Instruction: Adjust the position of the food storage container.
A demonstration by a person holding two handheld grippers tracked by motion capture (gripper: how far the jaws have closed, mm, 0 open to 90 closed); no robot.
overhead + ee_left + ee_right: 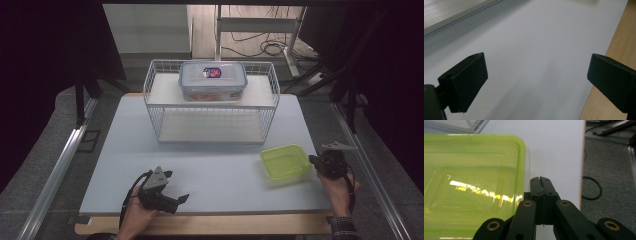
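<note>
A lime-green translucent container lies on the pale table at the right front. My right gripper sits just beside its right edge, low over the table; its jaws are pressed together and I see nothing between them. Near the front edge on the left, my left gripper rests with its jaws wide apart and only bare table between them. A clear box with a blue-rimmed lid stands on the upper shelf of a white wire rack at the back.
The table has a wooden front edge close to the left gripper. Its right edge runs close by the right gripper, with grey floor and cables beyond. Metal rails flank both sides.
</note>
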